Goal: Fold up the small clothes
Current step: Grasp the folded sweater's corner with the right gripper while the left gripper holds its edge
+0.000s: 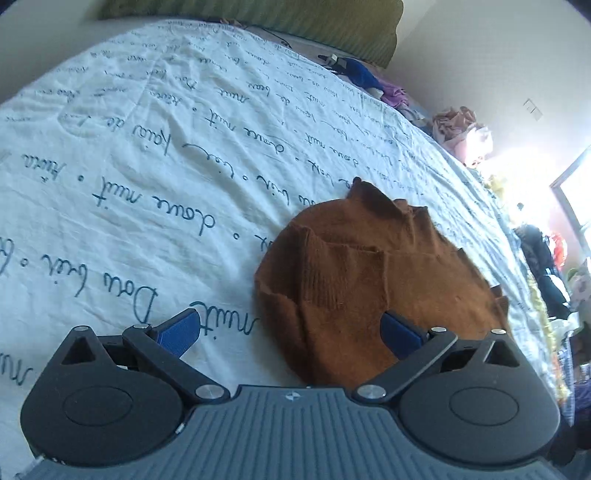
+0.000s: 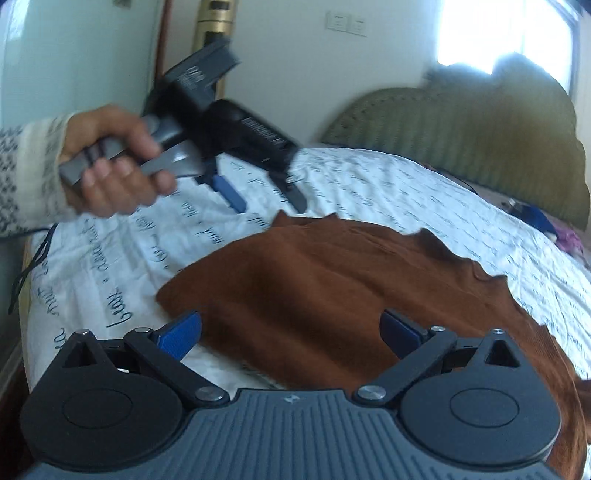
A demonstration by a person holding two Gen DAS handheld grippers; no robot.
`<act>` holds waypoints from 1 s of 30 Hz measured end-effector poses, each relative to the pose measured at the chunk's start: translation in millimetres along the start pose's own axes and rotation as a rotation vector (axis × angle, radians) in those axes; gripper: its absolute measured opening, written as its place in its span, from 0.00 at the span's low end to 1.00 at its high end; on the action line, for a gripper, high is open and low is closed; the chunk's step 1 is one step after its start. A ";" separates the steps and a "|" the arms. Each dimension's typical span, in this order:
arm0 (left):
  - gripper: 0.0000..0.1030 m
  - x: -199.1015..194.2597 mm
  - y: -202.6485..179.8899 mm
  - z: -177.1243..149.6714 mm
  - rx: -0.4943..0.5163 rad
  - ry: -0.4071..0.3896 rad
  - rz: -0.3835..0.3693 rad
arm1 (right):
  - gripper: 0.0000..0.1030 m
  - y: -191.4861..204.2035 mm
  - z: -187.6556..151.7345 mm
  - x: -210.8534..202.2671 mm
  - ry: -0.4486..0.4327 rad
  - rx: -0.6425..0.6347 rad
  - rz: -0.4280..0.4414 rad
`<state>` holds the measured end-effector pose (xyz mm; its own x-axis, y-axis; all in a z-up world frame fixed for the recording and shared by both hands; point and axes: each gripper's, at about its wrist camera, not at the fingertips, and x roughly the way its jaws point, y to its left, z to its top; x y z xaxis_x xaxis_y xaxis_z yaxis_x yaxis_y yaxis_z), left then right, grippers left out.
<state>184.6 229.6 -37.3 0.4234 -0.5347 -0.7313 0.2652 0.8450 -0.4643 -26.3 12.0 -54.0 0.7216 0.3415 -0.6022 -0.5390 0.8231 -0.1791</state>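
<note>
A small brown knitted garment [image 1: 369,280] lies partly folded on a white bedsheet with blue handwriting [image 1: 147,166]. My left gripper [image 1: 291,332] is open and empty, its blue pads either side of the garment's near edge. In the right wrist view the same brown garment [image 2: 332,295] spreads across the sheet [image 2: 424,199]. My right gripper [image 2: 291,332] is open and empty just above the garment's near part. The left gripper [image 2: 264,197], held in a hand, also shows there, open above the garment's far edge.
A green quilted headboard [image 2: 461,140] stands behind the bed. Blue and purple clothes [image 1: 369,79] and a pink pile [image 1: 461,129] lie along the bed's far edge. A bright window [image 2: 506,33] and a wall [image 2: 295,55] are beyond.
</note>
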 end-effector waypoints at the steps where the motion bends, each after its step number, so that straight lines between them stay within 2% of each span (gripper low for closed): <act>1: 0.99 4.6 4.5 2.8 -0.033 0.013 -0.020 | 1.00 13.1 1.1 2.4 -0.004 -0.040 0.000; 6: 0.99 26.4 13.9 13.8 -0.100 0.075 -0.100 | 1.00 48.2 2.3 9.1 -0.023 -0.183 -0.063; 11: 0.99 39.5 4.1 30.0 -0.117 0.154 -0.233 | 1.00 66.7 -0.9 14.7 -0.028 -0.295 -0.146; 13: 0.99 46.3 -3.6 35.1 -0.087 0.176 -0.250 | 1.00 76.7 -1.8 17.6 -0.037 -0.356 -0.173; 16: 0.99 63.5 -5.9 39.3 -0.071 0.233 -0.221 | 1.00 86.7 -3.2 23.0 -0.032 -0.422 -0.181; 20: 0.97 77.9 4.8 41.9 -0.137 0.245 -0.270 | 1.00 95.4 -6.5 29.9 -0.044 -0.503 -0.202; 23: 0.94 78.7 10.7 48.6 -0.185 0.248 -0.290 | 0.99 85.0 0.0 35.6 -0.028 -0.462 -0.202; 24: 0.90 78.7 9.1 50.4 -0.175 0.248 -0.284 | 0.98 80.8 2.7 38.7 -0.014 -0.444 -0.192; 25: 0.85 79.4 8.0 51.0 -0.172 0.250 -0.272 | 0.91 77.0 3.8 42.3 -0.001 -0.430 -0.178; 26: 0.83 79.9 7.6 51.5 -0.175 0.253 -0.266 | 0.83 75.0 4.9 43.2 0.005 -0.428 -0.175; 27: 0.77 80.0 6.7 51.9 -0.170 0.252 -0.271 | 0.78 74.0 5.4 46.2 0.011 -0.433 -0.181; 28: 0.69 80.7 5.5 52.5 -0.167 0.255 -0.272 | 0.66 74.8 5.2 46.8 0.018 -0.440 -0.184; 30: 0.62 81.9 4.6 50.9 -0.170 0.263 -0.257 | 0.63 78.5 2.3 54.0 0.024 -0.467 -0.201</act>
<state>264.6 189.8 -73.9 0.1205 -0.7296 -0.6732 0.1768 0.6831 -0.7086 -28.7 96.1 -98.8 0.8240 0.1822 -0.5365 -0.5309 0.5792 -0.6186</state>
